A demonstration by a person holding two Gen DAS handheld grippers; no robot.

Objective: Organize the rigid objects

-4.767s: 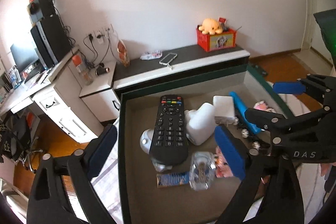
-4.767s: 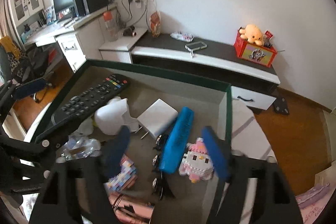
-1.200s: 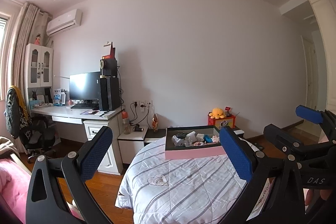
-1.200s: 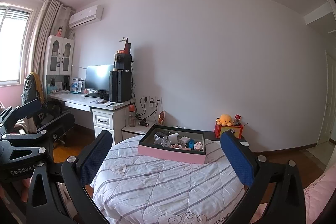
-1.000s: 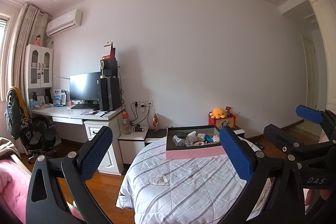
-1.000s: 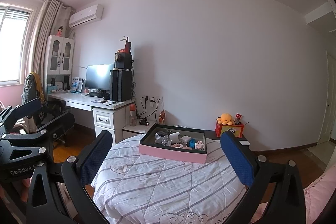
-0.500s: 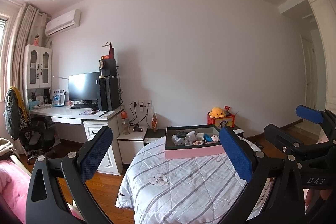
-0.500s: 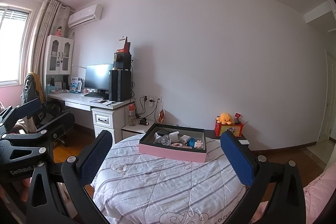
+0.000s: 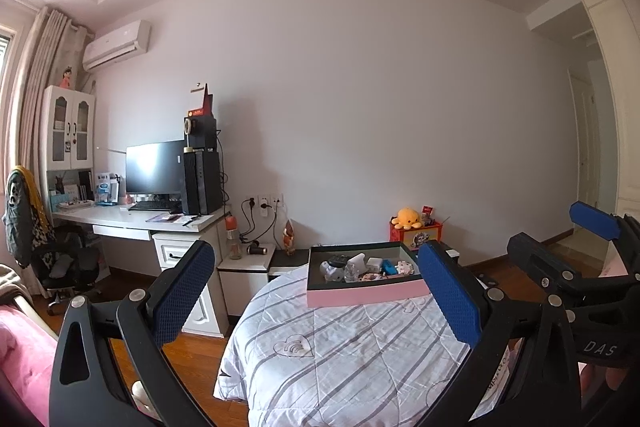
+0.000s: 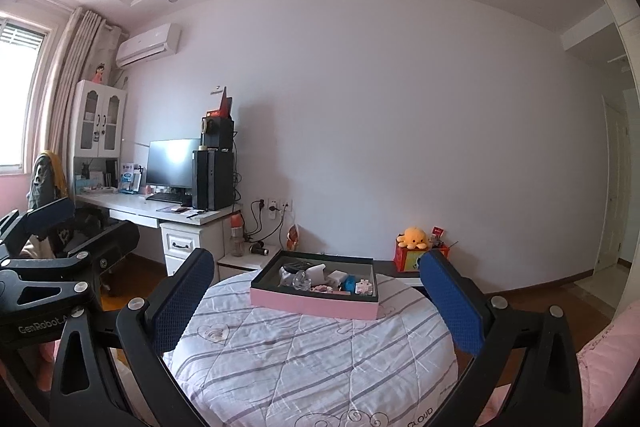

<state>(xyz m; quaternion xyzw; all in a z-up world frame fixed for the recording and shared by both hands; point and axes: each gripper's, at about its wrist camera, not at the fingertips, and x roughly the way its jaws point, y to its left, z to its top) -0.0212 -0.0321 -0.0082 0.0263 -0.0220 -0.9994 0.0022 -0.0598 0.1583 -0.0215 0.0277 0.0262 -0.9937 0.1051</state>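
Observation:
A pink-sided box point(image 9: 366, 294) point(image 10: 312, 302) with a dark rim sits at the far end of a striped white quilt point(image 9: 360, 355) point(image 10: 312, 359). Inside it lie a black remote, a white charger, a blue item, a clear bottle and small toys, too small to tell apart well. My left gripper point(image 9: 316, 295) is open and empty, held well back from the box. My right gripper point(image 10: 316, 301) is also open and empty, equally far back. Each gripper shows at the edge of the other's view.
A white desk point(image 9: 140, 223) with a monitor and computer tower stands at the left, an office chair point(image 9: 60, 267) beside it. A low cabinet behind the bed carries a red box with a yellow plush point(image 10: 416, 239). Wooden floor lies left of the bed.
Since 4.8 s ago both grippers have pulled far back from the box interior. Over the last second the views barely shift and both stay open.

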